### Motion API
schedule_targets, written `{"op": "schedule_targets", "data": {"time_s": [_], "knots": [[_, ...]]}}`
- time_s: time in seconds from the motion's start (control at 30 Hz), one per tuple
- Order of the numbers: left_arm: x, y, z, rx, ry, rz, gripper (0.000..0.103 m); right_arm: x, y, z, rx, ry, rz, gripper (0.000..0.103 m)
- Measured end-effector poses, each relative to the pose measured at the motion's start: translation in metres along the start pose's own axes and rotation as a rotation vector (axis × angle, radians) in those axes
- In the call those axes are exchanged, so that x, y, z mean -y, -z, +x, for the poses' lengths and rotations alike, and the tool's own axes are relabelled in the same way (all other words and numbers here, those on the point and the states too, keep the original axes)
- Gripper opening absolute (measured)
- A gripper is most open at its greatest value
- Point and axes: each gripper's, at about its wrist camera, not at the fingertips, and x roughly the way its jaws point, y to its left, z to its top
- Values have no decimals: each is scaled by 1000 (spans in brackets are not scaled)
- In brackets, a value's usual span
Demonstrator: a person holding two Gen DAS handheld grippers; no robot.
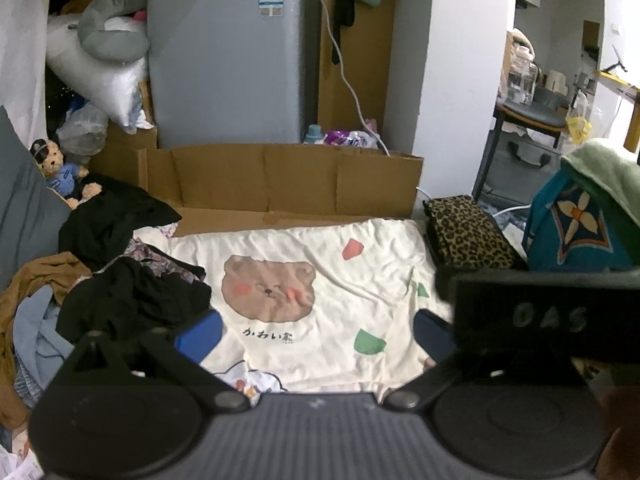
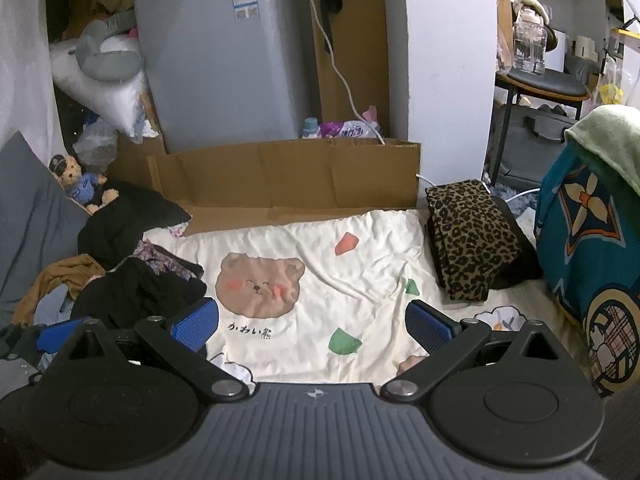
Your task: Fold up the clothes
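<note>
Holding both tools above the bed, I list what lies here. My left gripper (image 1: pixel 316 330): blue pads spread apart, nothing between them. My right gripper (image 2: pixel 312 322): likewise spread and empty. Cream bear-print cloth (image 2: pixel 304 272): laid flat at centre, somewhat wrinkled; whether it is a garment or bedding I cannot tell. Leopard-print piece (image 2: pixel 464 236): at 2 o'clock, lying as a neat folded slab, seemingly on a dark item. Loose heap of clothes (image 2: pixel 132 288): at 9 o'clock, black, brown and blue pieces tangled and unfolded. Judgement: one piece lies folded, the heap remains to be folded. Cardboard (image 2: pixel 280 176): standing at 12 o'clock behind the cloth. View differences: the left view has the right tool's body blocking its 3 o'clock side; the right view shows the leopard piece whole and the teal patterned fabric (image 2: pixel 580 232) lower down.
</note>
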Motion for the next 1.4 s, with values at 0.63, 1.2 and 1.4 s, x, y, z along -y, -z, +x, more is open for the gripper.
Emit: {"op": "schedule_targets", "data": {"time_s": [0.63, 1.2, 1.4], "knots": [[-16, 3, 6, -15, -46, -4, 103, -4, 10, 10, -23, 15, 2, 102], [-24, 3, 10, -25, -55, -23, 103, -3, 11, 14, -33, 12, 2, 102], [-26, 4, 9, -28, -54, -27, 103, -3, 11, 15, -36, 12, 1, 102]]}}
